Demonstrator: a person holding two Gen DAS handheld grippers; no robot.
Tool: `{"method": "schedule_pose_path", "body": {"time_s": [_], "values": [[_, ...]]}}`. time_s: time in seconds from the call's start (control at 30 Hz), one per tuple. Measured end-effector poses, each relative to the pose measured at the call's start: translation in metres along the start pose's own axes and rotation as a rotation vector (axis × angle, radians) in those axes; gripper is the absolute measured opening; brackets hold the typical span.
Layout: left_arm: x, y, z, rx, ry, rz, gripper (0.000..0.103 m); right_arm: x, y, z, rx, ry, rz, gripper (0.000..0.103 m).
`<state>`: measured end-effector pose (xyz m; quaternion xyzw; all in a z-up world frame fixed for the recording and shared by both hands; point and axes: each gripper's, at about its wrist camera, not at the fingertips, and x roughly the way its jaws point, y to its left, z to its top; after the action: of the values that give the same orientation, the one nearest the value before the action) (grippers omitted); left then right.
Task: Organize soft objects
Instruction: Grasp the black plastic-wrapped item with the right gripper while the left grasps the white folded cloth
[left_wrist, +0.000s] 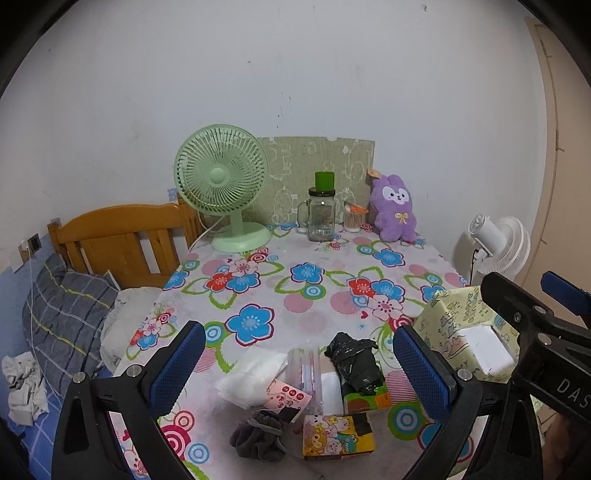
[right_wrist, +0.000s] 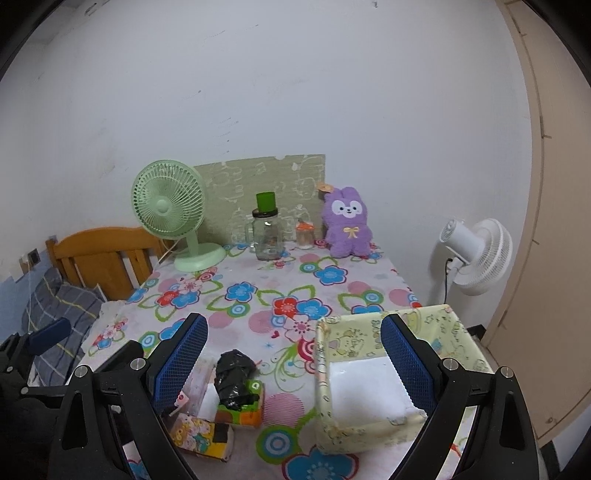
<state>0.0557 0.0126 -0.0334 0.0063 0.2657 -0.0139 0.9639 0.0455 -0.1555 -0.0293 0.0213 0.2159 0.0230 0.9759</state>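
Note:
On the floral tablecloth (left_wrist: 303, 295) near the front lies a pile: a white soft pack (left_wrist: 251, 376), a dark grey cloth bundle (left_wrist: 258, 435), a black bag roll (left_wrist: 354, 365) on a green-orange tissue pack (right_wrist: 242, 410), and a cartoon-print tissue pack (left_wrist: 338, 435). My left gripper (left_wrist: 299, 369) is open above this pile, holding nothing. A pale yellow fabric bin (right_wrist: 384, 376) with a white bottom sits at the front right. My right gripper (right_wrist: 295, 365) is open over the bin's left rim, empty. A purple plush bunny (left_wrist: 395, 210) sits at the table's far edge.
A green desk fan (left_wrist: 225, 192), a glass jar mug with a green cup (left_wrist: 321, 210) and a cotton-swab jar (left_wrist: 352, 218) stand along the wall. A white floor fan (right_wrist: 476, 254) is to the right. A wooden bed with a plaid pillow (left_wrist: 62, 314) adjoins the table's left side.

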Motion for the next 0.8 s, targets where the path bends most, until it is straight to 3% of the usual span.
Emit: {"method": "schedule_pose_path", "body": {"time_s": [0.53, 0.8], "values": [[0.053, 0.021, -0.026, -0.020, 0.123, 0.007, 0.101, 0.054, 0.032, -0.032, -0.028, 0.096, 0.055, 0.096], [0.079, 0.035, -0.035, -0.025, 0.175, 0.035, 0.100, 0.081, 0.046, -0.040, -0.025, 0.144, 0.060, 0.091]]}}
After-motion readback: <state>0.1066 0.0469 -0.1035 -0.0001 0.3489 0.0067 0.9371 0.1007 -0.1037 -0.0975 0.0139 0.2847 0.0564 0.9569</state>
